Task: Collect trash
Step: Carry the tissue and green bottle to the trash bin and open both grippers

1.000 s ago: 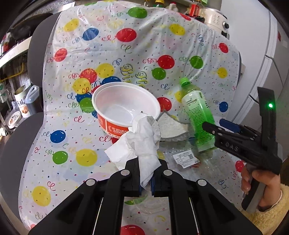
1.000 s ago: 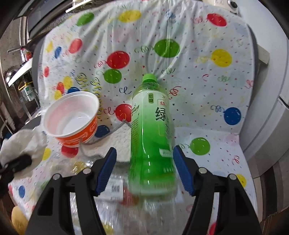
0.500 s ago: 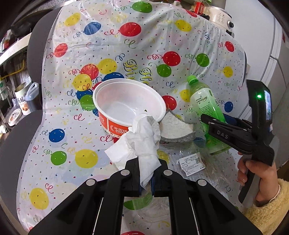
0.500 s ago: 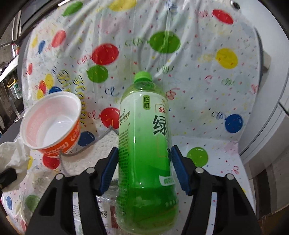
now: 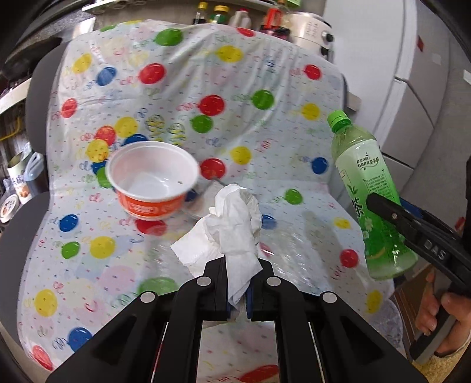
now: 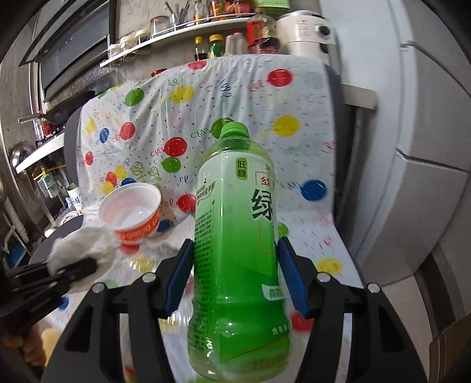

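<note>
My left gripper point(image 5: 237, 282) is shut on a crumpled white tissue point(image 5: 232, 224) and holds it above the chair seat. It also shows at the left of the right wrist view point(image 6: 73, 269) with the tissue point(image 6: 79, 247). My right gripper point(image 6: 235, 274) is shut on a green tea bottle point(image 6: 235, 250) with a green cap, lifted off the seat. In the left wrist view the bottle point(image 5: 368, 194) hangs at the right in that gripper point(image 5: 391, 212). An orange and white paper bowl point(image 5: 151, 179) stands empty on the seat.
The chair is draped in a balloon-print plastic cover point(image 5: 206, 88). Clear plastic wrap point(image 5: 294, 250) lies on the seat in front of the bowl. A shelf with bottles and jars point(image 6: 206, 26) and a white cooker point(image 6: 306, 32) stand behind. White cabinets point(image 6: 412, 147) are at the right.
Both grippers have pulled back and up from the seat. The right gripper closed on the bottle and lifted it. The tissue has moved away from the bowl.
</note>
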`<state>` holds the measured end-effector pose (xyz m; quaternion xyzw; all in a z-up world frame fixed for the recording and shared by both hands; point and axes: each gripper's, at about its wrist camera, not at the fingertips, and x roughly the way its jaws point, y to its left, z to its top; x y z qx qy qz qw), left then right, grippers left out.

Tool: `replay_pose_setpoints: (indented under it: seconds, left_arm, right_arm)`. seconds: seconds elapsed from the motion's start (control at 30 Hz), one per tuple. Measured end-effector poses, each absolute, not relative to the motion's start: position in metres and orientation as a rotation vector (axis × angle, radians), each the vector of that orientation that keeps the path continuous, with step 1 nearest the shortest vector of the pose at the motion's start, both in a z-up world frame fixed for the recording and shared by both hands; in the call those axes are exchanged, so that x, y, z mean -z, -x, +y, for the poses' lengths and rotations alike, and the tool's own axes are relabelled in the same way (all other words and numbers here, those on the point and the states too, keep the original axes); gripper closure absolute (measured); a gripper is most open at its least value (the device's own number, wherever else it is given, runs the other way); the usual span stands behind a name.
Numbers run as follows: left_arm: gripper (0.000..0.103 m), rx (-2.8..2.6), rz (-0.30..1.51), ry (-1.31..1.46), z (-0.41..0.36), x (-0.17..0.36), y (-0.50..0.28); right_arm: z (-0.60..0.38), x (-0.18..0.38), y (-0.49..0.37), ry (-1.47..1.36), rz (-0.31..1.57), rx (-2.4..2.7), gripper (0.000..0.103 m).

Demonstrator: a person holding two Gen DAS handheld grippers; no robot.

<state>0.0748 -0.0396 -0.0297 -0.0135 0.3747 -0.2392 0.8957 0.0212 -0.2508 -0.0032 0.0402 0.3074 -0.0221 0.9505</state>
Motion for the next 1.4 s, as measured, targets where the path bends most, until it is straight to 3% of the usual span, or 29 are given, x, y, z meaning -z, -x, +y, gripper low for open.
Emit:
replay_pose_setpoints:
  seconds: [0.87,1.27,1.33,1.37,1.4]
  left_arm:
    - [0.096,1.171,0.793,-0.209,-0.281,0.068,0.089]
    - [0.095,1.328,0.860,-0.279,-0.370,0.097,0.130]
    - [0.091,1.339,0.870,-0.273,-0.378,0.098,0.128]
    - [0.077,1.338,0.880,-0.275,-0.385,0.100,0.126]
    - [0.051,1.333,0.886,-0.279,-0.388,0.100,0.125]
  right_arm:
    - [-0.397,0.056,0.253,-0.313,0.653,0.607,0.045]
    - [-0.449,0.094,0.292,-0.417,0.667,0.736,0.045]
    - [-0.461,0.100,0.289,-0.431,0.672,0.726,0.044]
    - [-0.462,0.101,0.285,-0.438,0.673,0.725,0.043]
    - [-0.468,0.104,0.284,-0.451,0.672,0.734,0.042]
